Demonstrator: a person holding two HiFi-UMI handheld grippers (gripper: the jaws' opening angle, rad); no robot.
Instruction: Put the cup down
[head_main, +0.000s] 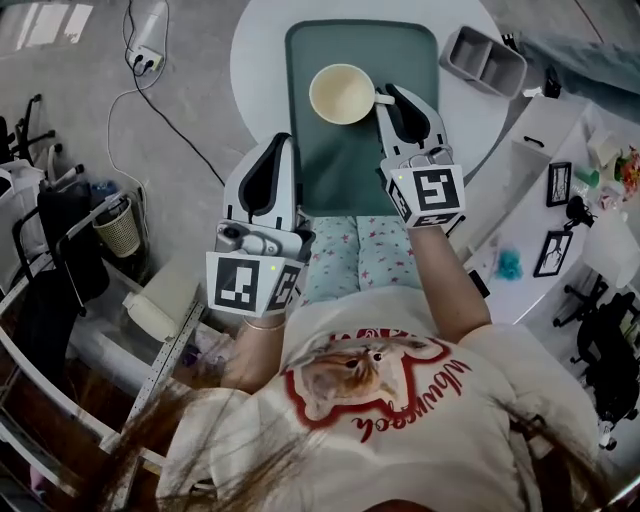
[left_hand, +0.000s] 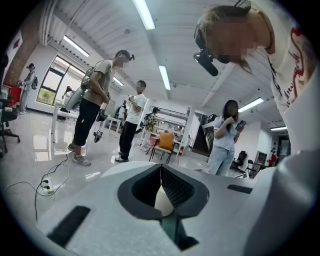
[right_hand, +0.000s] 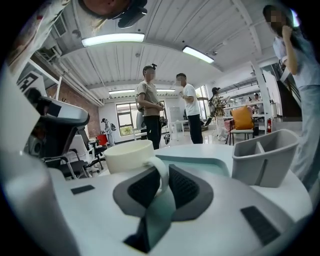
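Cream cup sits at 12 o'clock on the green tray; right gripper pinches its handle at 3 o'clock; left gripper clenched, empty; probably rigid, light, breakable.

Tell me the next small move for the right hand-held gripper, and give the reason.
Probably lower the right hand-held gripper straight down a touch. Its jaws are clamped on the handle of the cup, upright over the green tray; whether its base touches the tray is not visible, so settling it first seems safer than releasing.
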